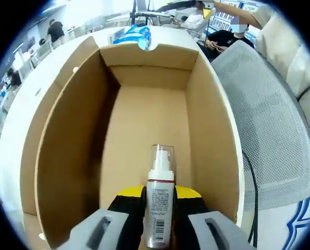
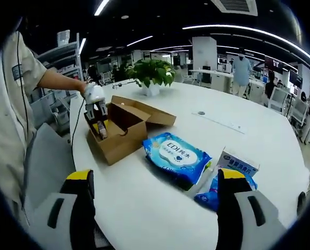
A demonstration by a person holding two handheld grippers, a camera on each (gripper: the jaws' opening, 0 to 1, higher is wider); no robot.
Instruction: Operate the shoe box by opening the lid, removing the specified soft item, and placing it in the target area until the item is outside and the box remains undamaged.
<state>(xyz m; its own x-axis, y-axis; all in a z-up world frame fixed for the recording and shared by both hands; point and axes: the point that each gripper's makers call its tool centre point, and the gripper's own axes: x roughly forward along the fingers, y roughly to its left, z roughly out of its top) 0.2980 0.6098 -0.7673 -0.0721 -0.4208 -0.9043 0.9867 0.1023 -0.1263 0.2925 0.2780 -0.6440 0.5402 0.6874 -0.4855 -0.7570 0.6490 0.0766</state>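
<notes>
The left hand-held gripper (image 1: 159,208) grasps a spray bottle (image 1: 160,200) inside the open box (image 1: 196,104); the right hand-held gripper (image 2: 155,198) hovers released above the counter (image 2: 144,208).

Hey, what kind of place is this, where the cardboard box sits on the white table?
Probably an open-plan office: long ceiling strip lights, a mesh office chair beside the white table, and more desks with people behind.

It was an open-plan office. Around the big white table (image 2: 160,208) stood mesh chairs (image 1: 272,130), other desks and shelving, beneath strip ceiling lights (image 2: 238,28). A potted plant (image 2: 152,73) sat on the table, with people beyond it.
</notes>
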